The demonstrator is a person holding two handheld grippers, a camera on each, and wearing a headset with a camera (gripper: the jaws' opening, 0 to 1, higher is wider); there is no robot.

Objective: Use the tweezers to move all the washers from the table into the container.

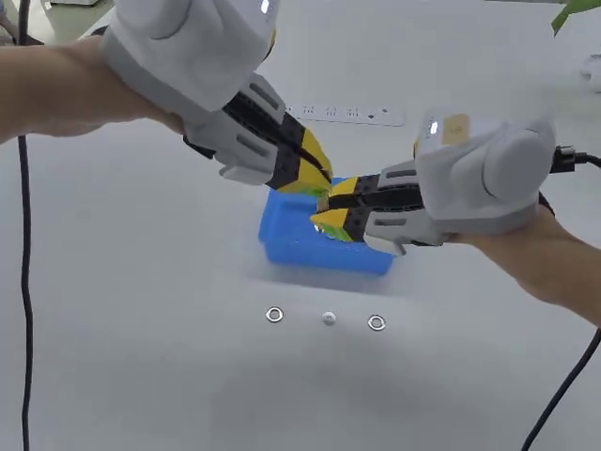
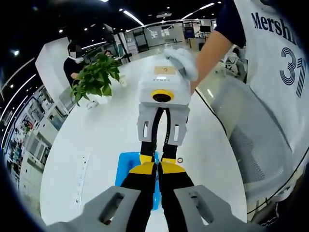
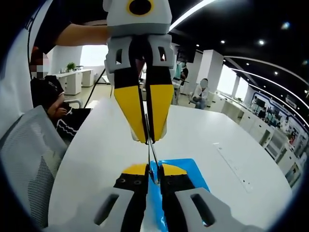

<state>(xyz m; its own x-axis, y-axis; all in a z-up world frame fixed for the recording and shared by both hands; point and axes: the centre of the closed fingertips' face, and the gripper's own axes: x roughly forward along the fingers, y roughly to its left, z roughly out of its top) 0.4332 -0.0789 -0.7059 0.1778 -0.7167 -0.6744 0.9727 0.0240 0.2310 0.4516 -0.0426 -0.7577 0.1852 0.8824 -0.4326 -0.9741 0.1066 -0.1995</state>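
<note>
While my left tool [image 1: 319, 184] and right tool [image 1: 329, 212] meet over the blue container [image 1: 291, 250], both pinch the tweezers [image 3: 149, 150].
Jaws closed to a sliver on them; three washers [image 1: 274, 315] sit in a row on the counter [image 1: 141, 329] near the container.

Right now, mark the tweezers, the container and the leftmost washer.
tweezers [image 3: 150, 152]: right gripper view, middle of the thin metal arms.
container [image 1: 299, 249]: head view, blue front wall.
leftmost washer [image 1: 274, 315]: head view, middle of the ring.
</note>
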